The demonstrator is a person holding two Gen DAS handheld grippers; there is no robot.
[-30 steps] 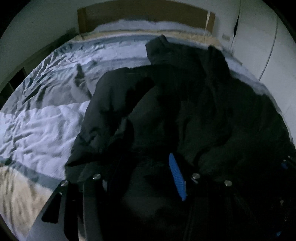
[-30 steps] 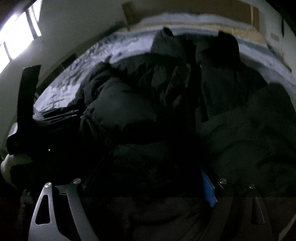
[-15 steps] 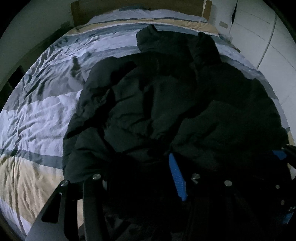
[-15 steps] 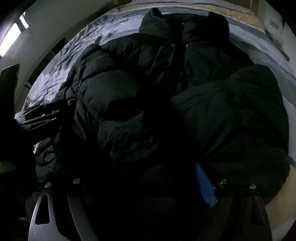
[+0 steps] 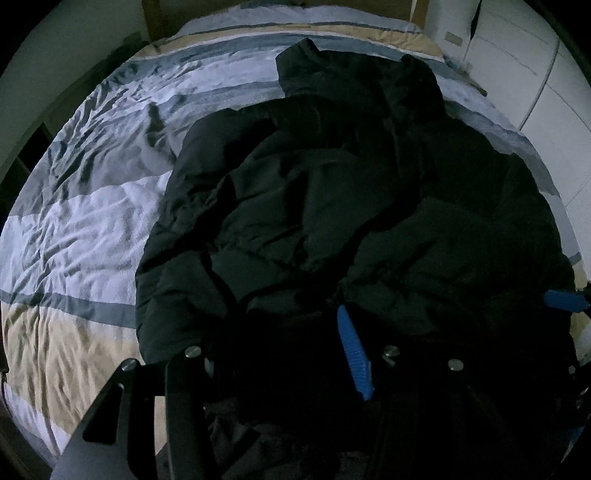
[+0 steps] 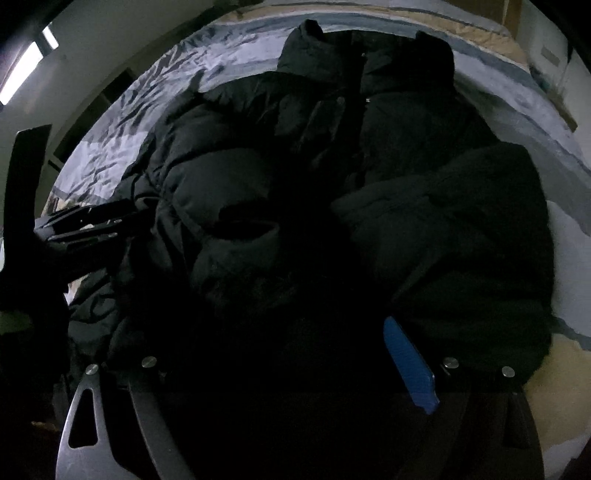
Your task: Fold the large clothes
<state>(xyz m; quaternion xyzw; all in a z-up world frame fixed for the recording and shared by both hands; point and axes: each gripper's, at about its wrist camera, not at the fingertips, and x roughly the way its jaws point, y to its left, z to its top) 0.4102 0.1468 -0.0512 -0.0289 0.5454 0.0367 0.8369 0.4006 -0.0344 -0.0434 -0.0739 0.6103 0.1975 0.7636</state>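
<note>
Jacket (image 5: 332,206), black and puffy, spread over the striped bed (image 5: 85,229), collar (image 5: 354,70) toward the wooden headboard (image 5: 280,7). Nearest in the left wrist view: left claw (image 5: 280,354), one blue finger pad (image 5: 352,354) showing, the other finger buried in dark cloth; fingers set wide, hem fabric bunched between them, grip itself too dark to tell. Same in the right wrist view: right claw (image 6: 295,365), blue pad (image 6: 408,367) at the right, jacket's lower edge heaped across the gap, clamped or not cannot tell. Farther out, both sleeves folded inward over the chest. At far left of the right view, left claw's black fingers (image 6: 85,225) touching the jacket's edge. White wardrobe doors (image 5: 532,62) beyond the bed.
</note>
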